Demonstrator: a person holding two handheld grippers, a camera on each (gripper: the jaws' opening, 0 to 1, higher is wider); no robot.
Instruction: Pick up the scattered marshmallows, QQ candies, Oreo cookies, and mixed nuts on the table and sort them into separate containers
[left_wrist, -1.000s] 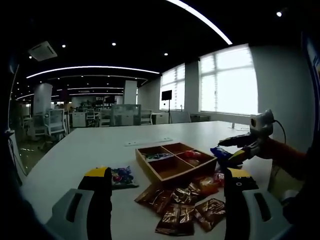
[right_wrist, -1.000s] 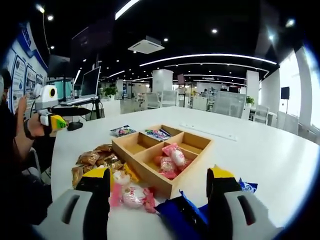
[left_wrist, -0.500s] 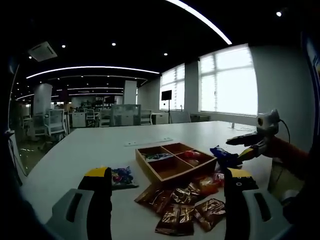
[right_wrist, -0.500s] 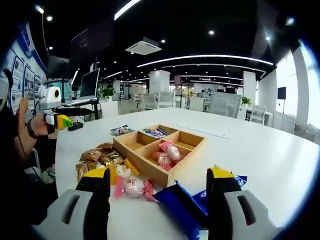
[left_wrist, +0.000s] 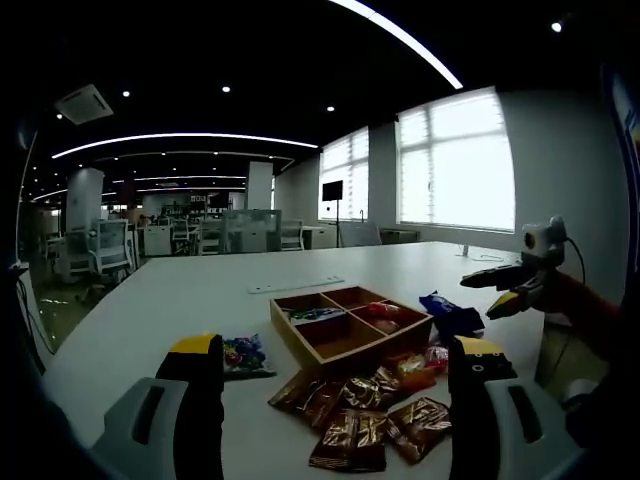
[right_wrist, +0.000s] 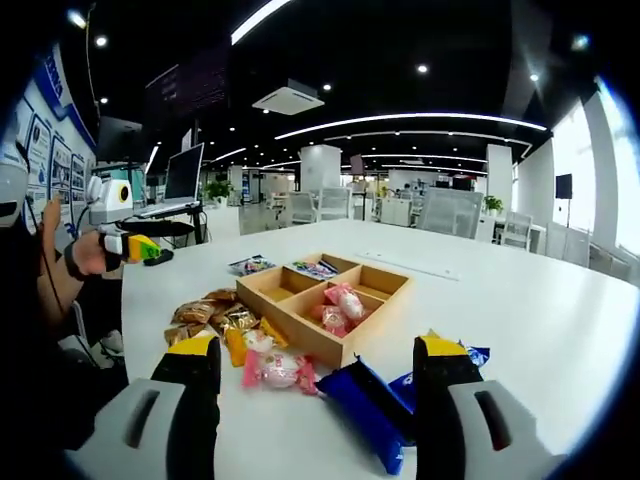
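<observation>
Both the right gripper (right_wrist: 318, 375) and left gripper (left_wrist: 335, 375) are held apart and empty, pink marshmallows (right_wrist: 340, 303) already sorted into the wooden tray (right_wrist: 300, 335) ahead (Oreo packs (right_wrist: 365, 398) remain between the right jaws).

A large white table (right_wrist: 520, 300) spreads across an open-plan office. On its far part lies a thin pale strip (left_wrist: 297, 285), flat on the surface. Beyond the table stand rows of desks and office chairs (left_wrist: 110, 245), with a white pillar (right_wrist: 322, 165) among them. Bright windows (left_wrist: 455, 160) line one wall, and a dark screen on a stand (left_wrist: 333, 192) sits near them. A computer monitor (right_wrist: 185, 172) stands at the side. Curved light strips (left_wrist: 180, 137) cross the dark ceiling, beside an air-conditioning vent (right_wrist: 288, 97).
</observation>
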